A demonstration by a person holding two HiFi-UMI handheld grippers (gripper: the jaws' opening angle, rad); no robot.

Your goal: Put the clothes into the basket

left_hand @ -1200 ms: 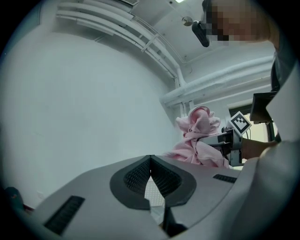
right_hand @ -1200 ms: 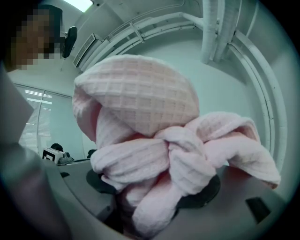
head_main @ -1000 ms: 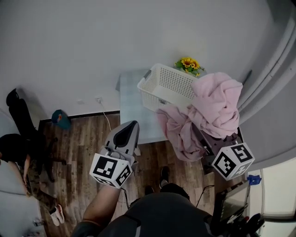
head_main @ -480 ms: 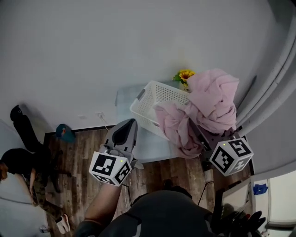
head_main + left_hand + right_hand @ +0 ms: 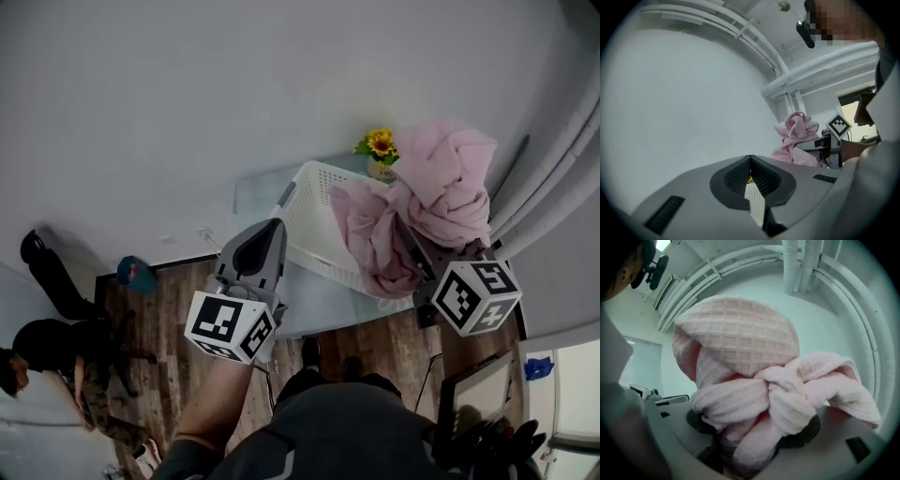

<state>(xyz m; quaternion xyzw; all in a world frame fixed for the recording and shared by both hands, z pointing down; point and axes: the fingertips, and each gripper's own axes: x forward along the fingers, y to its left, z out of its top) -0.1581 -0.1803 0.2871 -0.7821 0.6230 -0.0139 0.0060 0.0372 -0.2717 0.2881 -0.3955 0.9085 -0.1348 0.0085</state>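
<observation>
In the head view a pink waffle-knit garment point(image 5: 441, 183) is bunched up high, and a long fold of it hangs down over the right part of the white slatted basket point(image 5: 314, 211). My right gripper point(image 5: 417, 248) is shut on the garment, its jaws buried in the cloth; the right gripper view shows the pink garment point(image 5: 754, 380) knotted between the pads. The basket lies tilted on a small pale table point(image 5: 258, 192). My left gripper point(image 5: 267, 234) is shut and holds nothing, to the left of the basket. In the left gripper view the left gripper point(image 5: 750, 161) points toward the pink garment point(image 5: 797, 136).
A pot of sunflowers point(image 5: 380, 145) stands behind the basket against the white wall. A person point(image 5: 56, 347) and a teal object point(image 5: 136, 274) are on the wooden floor at the left. A screen point(image 5: 478, 403) sits at the lower right.
My right gripper has carried the pink garment up and leftward, so its hanging fold now lies over the basket instead of beside the table. The left gripper stayed shut, roughly in place.
</observation>
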